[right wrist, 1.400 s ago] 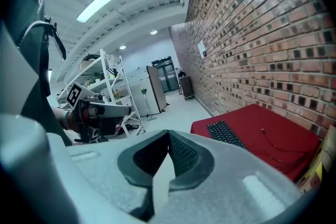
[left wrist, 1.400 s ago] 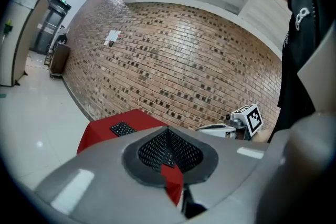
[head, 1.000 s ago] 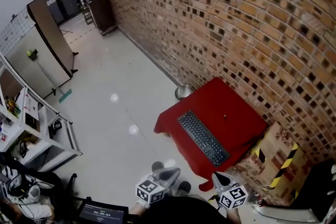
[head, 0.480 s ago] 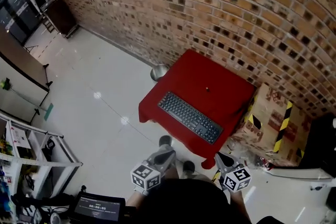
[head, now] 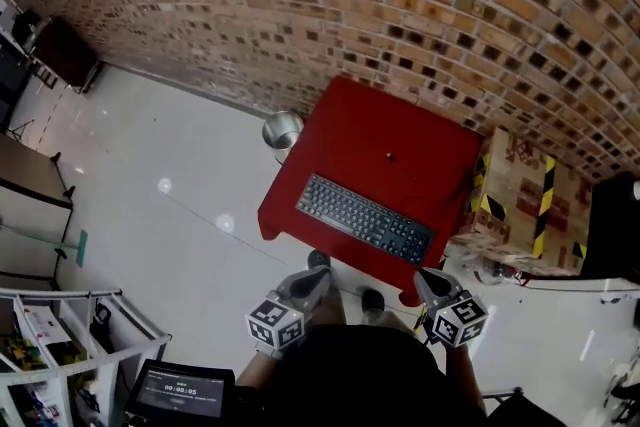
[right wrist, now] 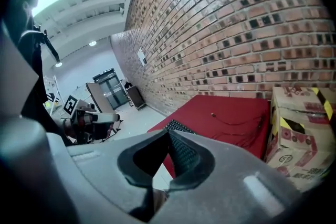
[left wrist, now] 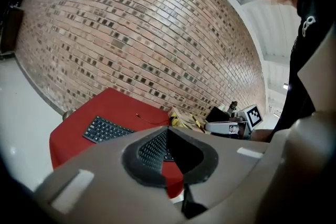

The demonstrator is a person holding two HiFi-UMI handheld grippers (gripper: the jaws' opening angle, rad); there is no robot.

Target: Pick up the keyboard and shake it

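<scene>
Since approx. a sec ago the head view has swung toward the wall, so the keyboard [head: 365, 218] now sits near mid-picture instead of low right; it hasn't shifted on the cloth. It lies flat on the red-covered counter [head: 400, 130], along the edge nearest the person, untouched.

Farther back on the cloth there's a small dark item [head: 390, 156], poss. a cable end; too small to tell.

Left hand-held gripper [head: 318, 277] hangs just short of the counter's near edge, left of the keyboard, jaws pressed together w/ nothing between them; its own view shows the closed jaws w/ the keyboard beyond. Right hand-held gripper [head: 428, 281] is at the near right corner, also closed and empty, apart from the keyboard.

A metal bin [head: 283, 128] stands on the floor [head: 170, 165] touching the counter's left corner. Cardboard boxes [head: 525, 200] w/ black-yellow tape sit just right of the counter. A brick wall [head: 400, 5] runs behind. A shelf unit [head: 60, 335] and a small screen [head: 180, 393] are bottom left.
</scene>
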